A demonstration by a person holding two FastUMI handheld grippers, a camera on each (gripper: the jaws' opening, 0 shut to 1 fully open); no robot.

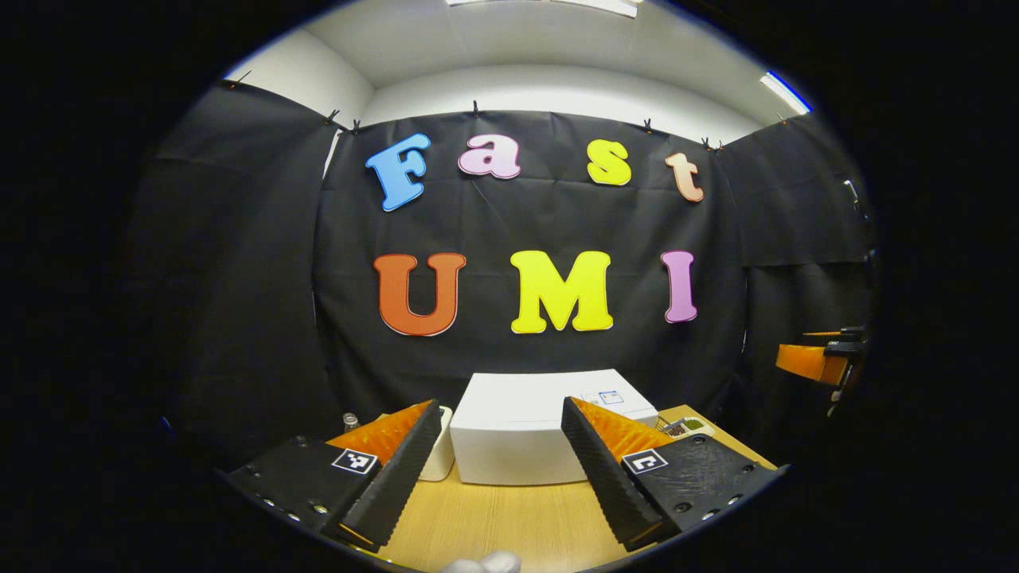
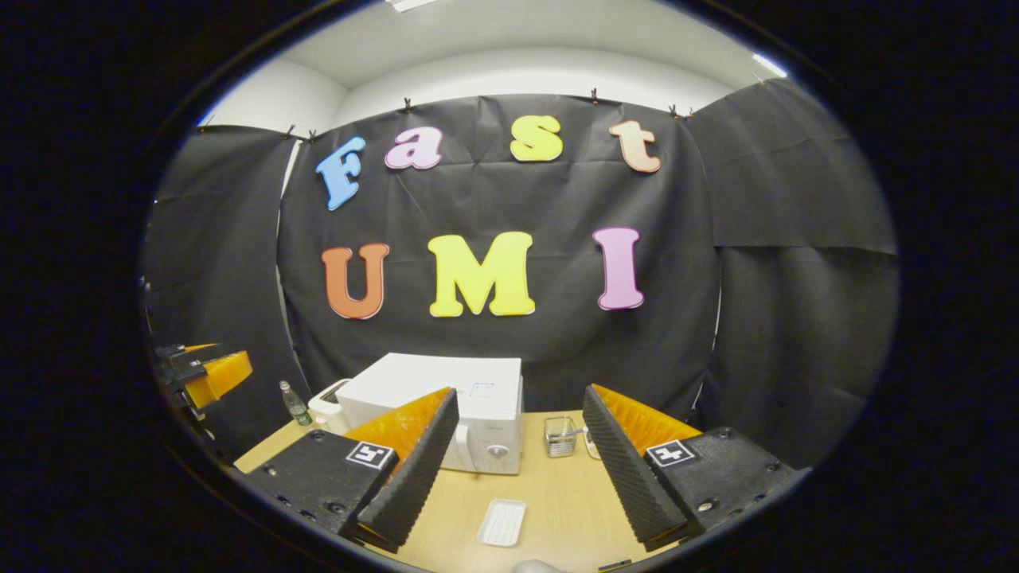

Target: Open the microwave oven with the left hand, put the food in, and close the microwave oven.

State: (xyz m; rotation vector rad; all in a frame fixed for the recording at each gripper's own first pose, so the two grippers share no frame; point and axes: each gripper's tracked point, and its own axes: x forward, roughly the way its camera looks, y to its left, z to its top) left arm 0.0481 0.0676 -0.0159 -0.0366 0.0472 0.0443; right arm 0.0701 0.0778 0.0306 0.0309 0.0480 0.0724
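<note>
A white microwave (image 1: 517, 446) stands on the wooden table (image 1: 509, 525), straight ahead of my left gripper (image 1: 500, 406), which is open and holds nothing. In the right gripper view the microwave (image 2: 446, 398) sits left of centre with its door shut; the handle and a knob (image 2: 497, 451) face the front. My right gripper (image 2: 520, 391) is also open and empty, held above the table. A flat white tray (image 2: 503, 522) lies on the table between its fingers. A small clear container (image 2: 560, 436) stands to the right of the microwave.
A small bottle (image 2: 294, 402) and a white appliance (image 2: 326, 410) stand left of the microwave. The other gripper shows at the far right of the left gripper view (image 1: 820, 362) and at the far left of the right gripper view (image 2: 207, 370). Black cloth walls surround the table.
</note>
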